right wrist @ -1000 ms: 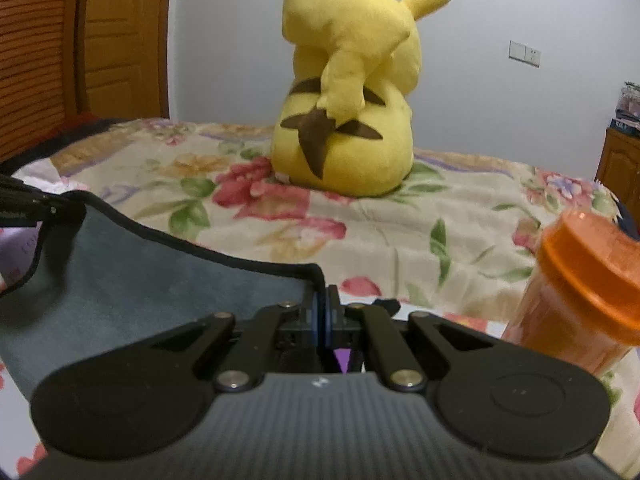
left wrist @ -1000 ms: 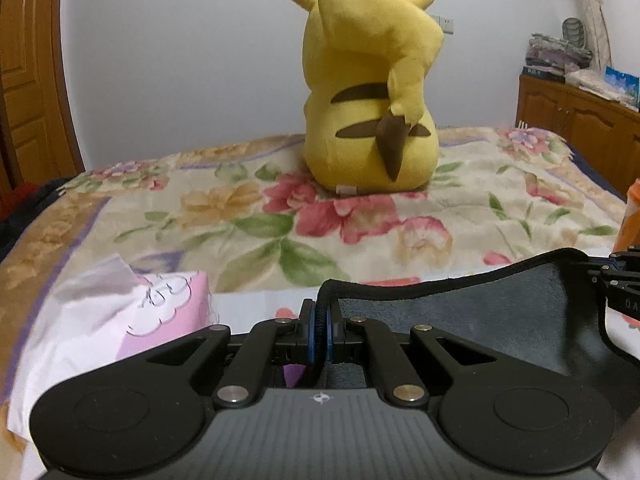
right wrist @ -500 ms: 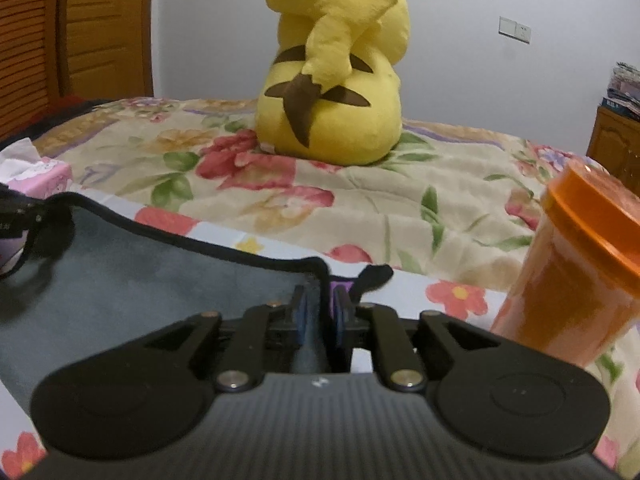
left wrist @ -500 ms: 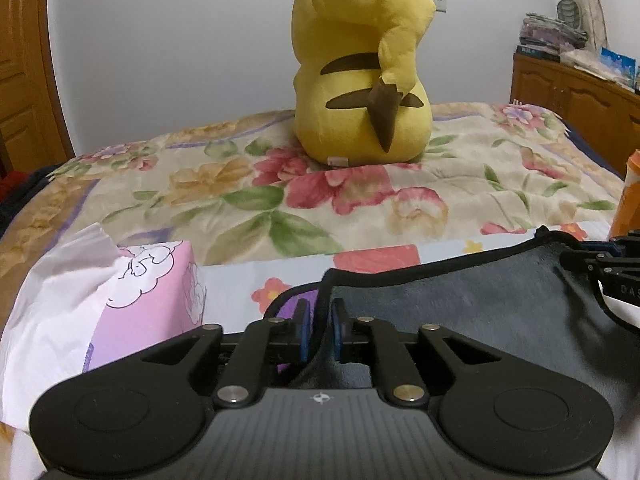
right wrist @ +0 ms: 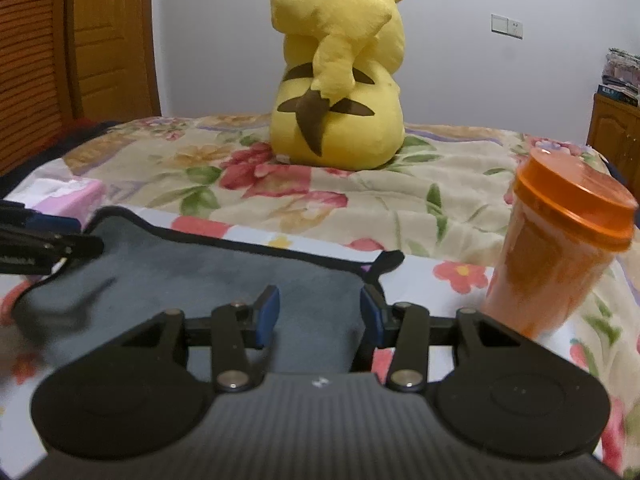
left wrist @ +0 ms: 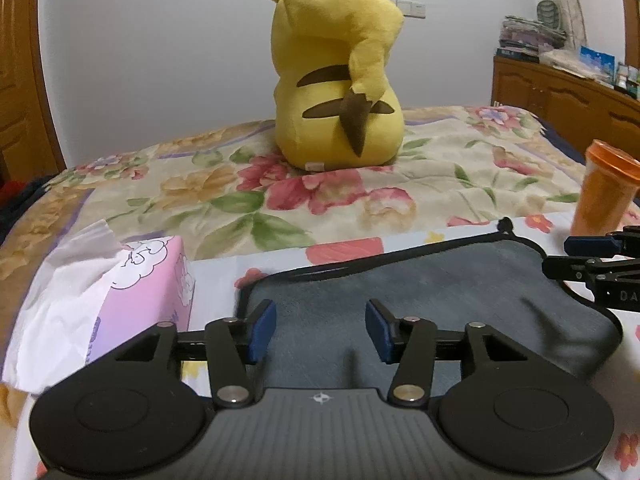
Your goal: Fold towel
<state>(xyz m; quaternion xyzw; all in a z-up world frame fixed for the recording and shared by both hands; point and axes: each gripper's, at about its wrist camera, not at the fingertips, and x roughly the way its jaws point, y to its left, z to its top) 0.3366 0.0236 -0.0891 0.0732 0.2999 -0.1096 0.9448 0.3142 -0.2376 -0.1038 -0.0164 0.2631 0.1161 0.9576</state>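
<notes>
We are holding the left gripper and right gripper spread above the grey towel, which is lying on the floral bedspread; a yellow plush is sitting at twelve o'clock before the white wall.

Partial white lettering "DA" on right gripper body — rest cut off; nothing else legible.

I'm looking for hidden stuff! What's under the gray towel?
The gray towel lies flat on the flowery bedspread, which shows all around its edges. Whatever is directly beneath the middle is covered, so I can't see if anything else hides there.
</notes>
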